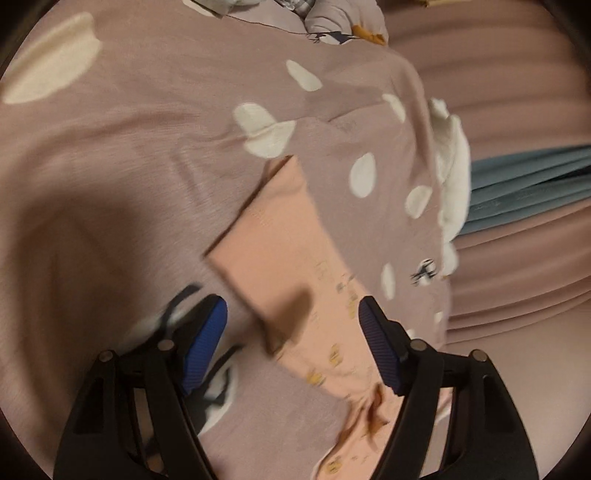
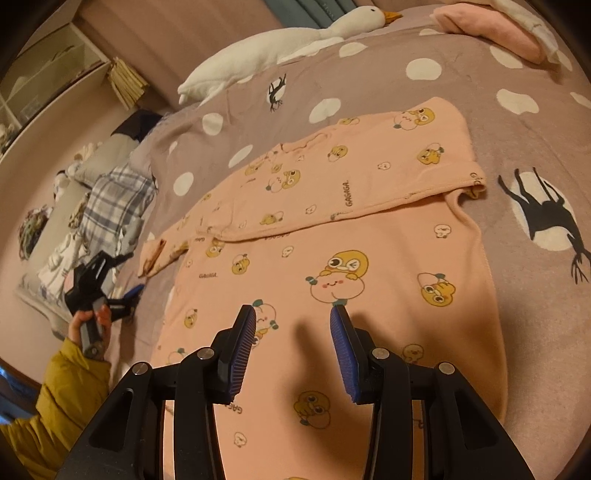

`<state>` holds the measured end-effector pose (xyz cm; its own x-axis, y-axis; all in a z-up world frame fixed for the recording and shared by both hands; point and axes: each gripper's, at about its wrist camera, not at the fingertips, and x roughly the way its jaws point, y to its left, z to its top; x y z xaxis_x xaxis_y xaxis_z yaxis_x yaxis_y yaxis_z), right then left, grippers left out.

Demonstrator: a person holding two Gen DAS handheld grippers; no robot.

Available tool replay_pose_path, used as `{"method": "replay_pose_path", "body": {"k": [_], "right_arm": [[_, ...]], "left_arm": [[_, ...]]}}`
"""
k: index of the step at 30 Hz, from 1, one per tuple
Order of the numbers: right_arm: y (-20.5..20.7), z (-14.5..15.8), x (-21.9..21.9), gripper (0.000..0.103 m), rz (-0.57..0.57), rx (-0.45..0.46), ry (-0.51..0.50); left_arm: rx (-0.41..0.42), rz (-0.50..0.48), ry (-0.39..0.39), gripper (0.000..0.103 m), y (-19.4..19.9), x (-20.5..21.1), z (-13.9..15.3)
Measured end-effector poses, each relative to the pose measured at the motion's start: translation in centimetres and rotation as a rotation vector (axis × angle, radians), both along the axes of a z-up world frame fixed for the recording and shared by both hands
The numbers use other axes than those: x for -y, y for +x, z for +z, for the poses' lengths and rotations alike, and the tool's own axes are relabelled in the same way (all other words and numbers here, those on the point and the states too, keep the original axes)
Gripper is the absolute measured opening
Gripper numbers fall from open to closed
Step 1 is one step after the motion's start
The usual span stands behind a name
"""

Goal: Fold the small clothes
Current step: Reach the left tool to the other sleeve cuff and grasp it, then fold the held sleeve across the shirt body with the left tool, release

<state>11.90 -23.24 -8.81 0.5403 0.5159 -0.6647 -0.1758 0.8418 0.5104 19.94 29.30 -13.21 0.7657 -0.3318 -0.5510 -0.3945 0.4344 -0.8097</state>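
A small pink top (image 2: 332,229) with yellow cartoon prints lies flat on the bed, one sleeve folded across its chest. My right gripper (image 2: 293,321) is open and empty, just above the top's lower half. In the left wrist view the pink top (image 1: 280,258) shows as a long strip, blurred. My left gripper (image 1: 293,314) is open and empty above its near end. The left gripper also shows in the right wrist view (image 2: 129,295), held in a hand off the top's left edge.
The mauve bedspread (image 2: 480,66) with white dots covers the bed. A white goose plush (image 2: 280,44) lies along the far edge. A pink pillow (image 2: 495,29) lies at the back right. A plaid garment pile (image 2: 110,206) sits off the left side.
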Motion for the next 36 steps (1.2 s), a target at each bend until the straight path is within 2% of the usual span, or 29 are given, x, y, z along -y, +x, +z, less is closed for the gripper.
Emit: {"method": "replay_pose_path", "body": {"k": [1, 3, 4, 5, 8, 10, 12, 14, 16, 20, 22, 29, 33, 36], "right_arm": [[0.0, 0.0, 0.0, 0.042, 0.002, -0.001, -0.005], [0.0, 0.0, 0.0, 0.042, 0.001, -0.006, -0.014], [0.0, 0.0, 0.1, 0.042, -0.003, -0.009, -0.018], [0.1, -0.1, 0.0, 0.042, -0.006, -0.012, -0.019], [0.2, -0.2, 0.1, 0.042, -0.015, -0.020, -0.023], [0.3, -0.2, 0.2, 0.042, -0.016, -0.025, -0.029], [0.3, -0.2, 0.1, 0.042, -0.015, -0.027, -0.036], [0.3, -0.1, -0.1, 0.042, -0.011, -0.024, -0.039], [0.2, -0.1, -0.3, 0.042, -0.003, -0.023, -0.033], [-0.2, -0.2, -0.7, 0.043, 0.001, -0.024, -0.010], [-0.6, 0.0, -0.7, 0.043, 0.004, -0.018, 0.005], [-1.7, 0.8, 0.7, 0.043, -0.018, 0.011, 0.022], [-2.5, 0.9, 2.2, 0.043, -0.050, 0.024, 0.048], [-2.5, 0.8, 2.8, 0.047, -0.061, 0.016, 0.068]], "left_arm": [[0.001, 0.004, -0.015, 0.062, 0.3, -0.4, -0.2], [-0.011, 0.032, -0.042, 0.040, 1.0, -0.9, -0.7], [-0.024, 0.046, -0.055, 0.020, 1.2, -1.2, -1.0], [-0.046, 0.066, -0.074, 0.009, 1.3, -1.5, -1.7], [-0.049, 0.095, -0.078, 0.008, 0.7, -2.0, -1.8], [-0.067, 0.094, -0.011, 0.006, 0.2, -1.8, -0.6], [-0.046, 0.069, 0.073, 0.003, -0.2, -1.2, 1.6], [-0.001, 0.038, 0.153, 0.003, -0.5, -0.4, 4.2], [0.075, -0.035, 0.233, 0.003, -0.4, 1.1, 7.6], [0.148, -0.120, 0.224, 0.003, 0.3, 3.2, 10.5], [0.174, -0.175, 0.249, 0.003, 0.7, 5.2, 11.7], [0.222, -0.447, 0.305, 0.003, 3.5, 16.1, 14.9], [0.217, -0.584, 0.341, 0.003, 4.3, 22.5, 14.7], [0.198, -0.619, 0.328, 0.004, 4.6, 24.5, 14.0]]}}
